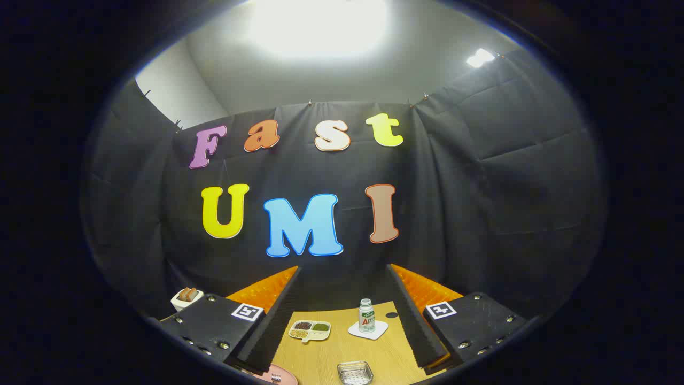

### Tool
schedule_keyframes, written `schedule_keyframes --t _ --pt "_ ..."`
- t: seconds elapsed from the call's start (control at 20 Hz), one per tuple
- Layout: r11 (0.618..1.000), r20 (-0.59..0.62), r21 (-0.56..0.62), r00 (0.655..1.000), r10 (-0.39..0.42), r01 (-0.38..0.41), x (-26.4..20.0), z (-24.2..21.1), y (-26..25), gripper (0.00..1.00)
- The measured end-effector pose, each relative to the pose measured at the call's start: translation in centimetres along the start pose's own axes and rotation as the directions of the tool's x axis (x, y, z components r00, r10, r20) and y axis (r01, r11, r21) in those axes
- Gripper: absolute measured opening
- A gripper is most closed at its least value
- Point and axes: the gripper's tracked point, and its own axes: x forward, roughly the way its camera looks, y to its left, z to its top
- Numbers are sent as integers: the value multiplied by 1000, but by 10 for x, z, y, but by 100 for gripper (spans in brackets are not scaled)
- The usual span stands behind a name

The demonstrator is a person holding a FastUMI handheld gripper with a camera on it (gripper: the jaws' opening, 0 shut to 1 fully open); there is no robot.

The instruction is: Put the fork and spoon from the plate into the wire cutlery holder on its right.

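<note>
While the hand-held gripper [342, 321] hangs spread wide, the plate [278, 375] lies beneath its left finger [256, 331].

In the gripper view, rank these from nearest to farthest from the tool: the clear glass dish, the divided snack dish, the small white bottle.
The tool is open, over the wooden table.
1. Clear square glass dish: between the fingers, closest.
2. Divided cream snack dish: ahead, toward the left finger.
3. Small white bottle: farthest, standing on a white coaster.
</note>
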Motion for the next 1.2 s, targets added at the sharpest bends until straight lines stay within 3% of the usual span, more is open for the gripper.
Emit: schedule_keyframes --t 0.75,0.95,1.2 --pt "997 -74 -29 995 68 -70 9 -14 37 95" --pt "989 -218 -32 967 135 -145 5 -75 67 95" --pt "966 -395 -34 892 222 -255 -11 -160 114 95"
